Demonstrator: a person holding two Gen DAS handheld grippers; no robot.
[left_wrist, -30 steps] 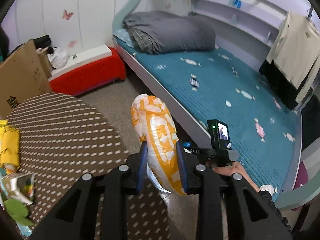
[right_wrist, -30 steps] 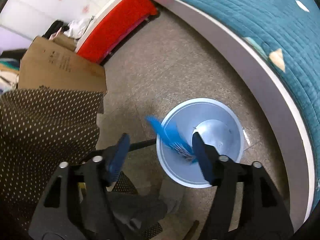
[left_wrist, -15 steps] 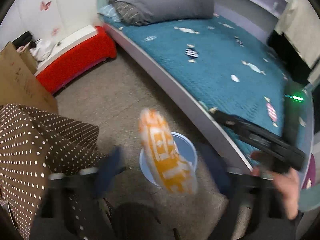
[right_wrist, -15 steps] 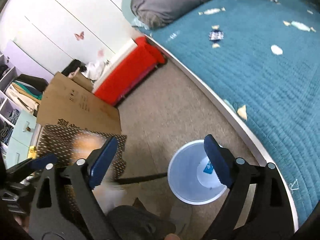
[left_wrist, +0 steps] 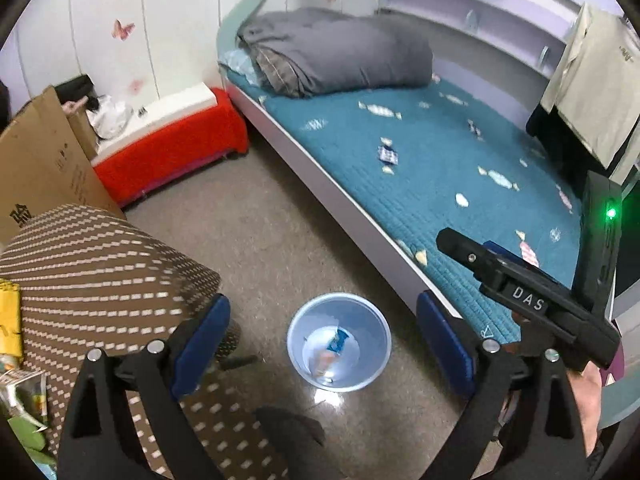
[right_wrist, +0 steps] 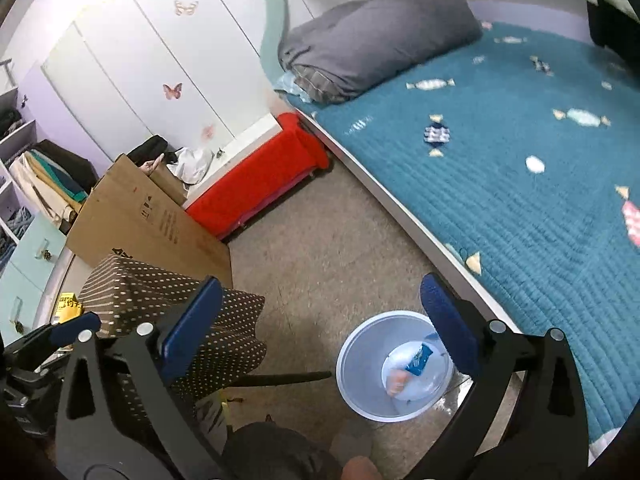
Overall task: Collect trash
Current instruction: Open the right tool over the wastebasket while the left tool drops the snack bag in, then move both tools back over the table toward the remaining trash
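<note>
A pale blue round bin (left_wrist: 339, 346) stands on the floor beside the bed; it also shows in the right wrist view (right_wrist: 362, 376). Inside lie a blue wrapper (left_wrist: 337, 340) and an orange wrapper (left_wrist: 325, 359), both also seen in the right wrist view: blue (right_wrist: 417, 361), orange (right_wrist: 396, 380). My left gripper (left_wrist: 324, 334) is open and empty, held above the bin. My right gripper (right_wrist: 318, 326) is open and empty, just left of the bin. More trash, a yellow packet (left_wrist: 9, 326) and a small carton (left_wrist: 24, 396), lies on the dotted table (left_wrist: 100, 264) at the left.
The teal bed (left_wrist: 420, 160) with a grey duvet (left_wrist: 336, 54) runs along the right. A red bench (left_wrist: 168, 152) and a cardboard box (left_wrist: 40, 168) stand at the back left. The right gripper's body (left_wrist: 532, 300) shows at the right of the left wrist view.
My left gripper opened and the orange wrapper fell into the bin. The blue wrapper left my right gripper and now lies in the bin. Both grippers have lifted away.
</note>
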